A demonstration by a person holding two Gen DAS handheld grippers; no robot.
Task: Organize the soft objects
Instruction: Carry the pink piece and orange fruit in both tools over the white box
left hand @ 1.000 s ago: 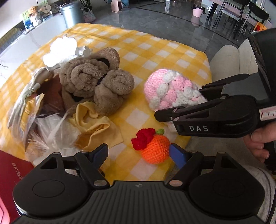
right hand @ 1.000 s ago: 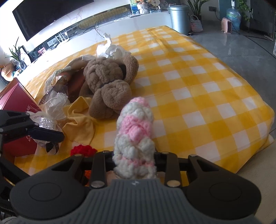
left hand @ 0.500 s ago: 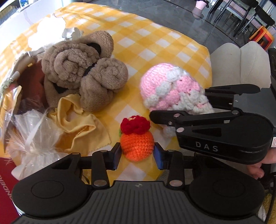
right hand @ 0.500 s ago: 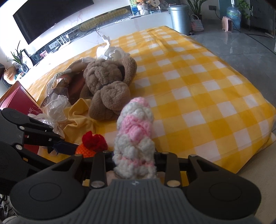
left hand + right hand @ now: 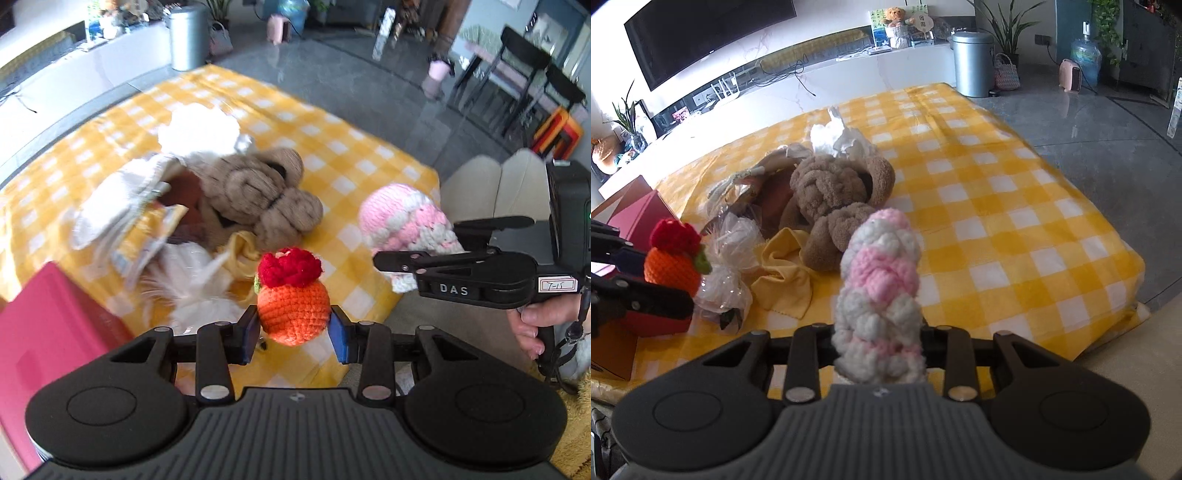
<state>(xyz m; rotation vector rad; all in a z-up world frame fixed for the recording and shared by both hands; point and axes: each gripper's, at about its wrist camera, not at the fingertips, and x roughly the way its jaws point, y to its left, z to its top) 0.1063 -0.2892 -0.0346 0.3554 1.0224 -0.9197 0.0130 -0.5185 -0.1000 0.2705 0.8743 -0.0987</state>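
Your left gripper [image 5: 293, 334] is clenched on the orange toy [image 5: 293, 312], lifted off the cloth [image 5: 354, 162] at 6 o'clock in its view; your right gripper [image 5: 881, 349] grips the pink toy [image 5: 879, 291]. Both look light and squashy, so they should give under the pads; hold the fat middle. The right gripper's side reads "DAS" [image 5: 453, 289]; its white tag is illegible.

Wrappers [image 5: 122, 218] and white bundle [image 5: 199, 129] are smeared by motion blur in left view. Red box [image 5: 635, 218] is cut off by frame edge.
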